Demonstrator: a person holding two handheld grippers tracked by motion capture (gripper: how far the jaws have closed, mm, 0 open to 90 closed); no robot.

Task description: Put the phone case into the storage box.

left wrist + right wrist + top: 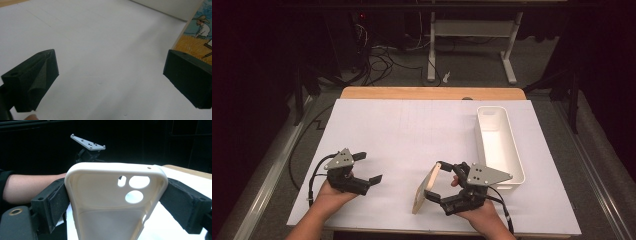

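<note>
Your right tongs (pixel 435 181) are clamped on a cream phone case (pixel 426 188), one jaw pressing each long edge. The case stands tilted on the white sheet (pixel 412 135) near the front edge of the tabletop, its camera cut-outs toward the top in the right gripper view; its outer face carries a printed picture of a figure in a straw hat. Your left tongs (pixel 366 167) are spread wide and hold nothing, well apart from the case. A white bin (pixel 499 145) sits just beside your right hand.
</note>
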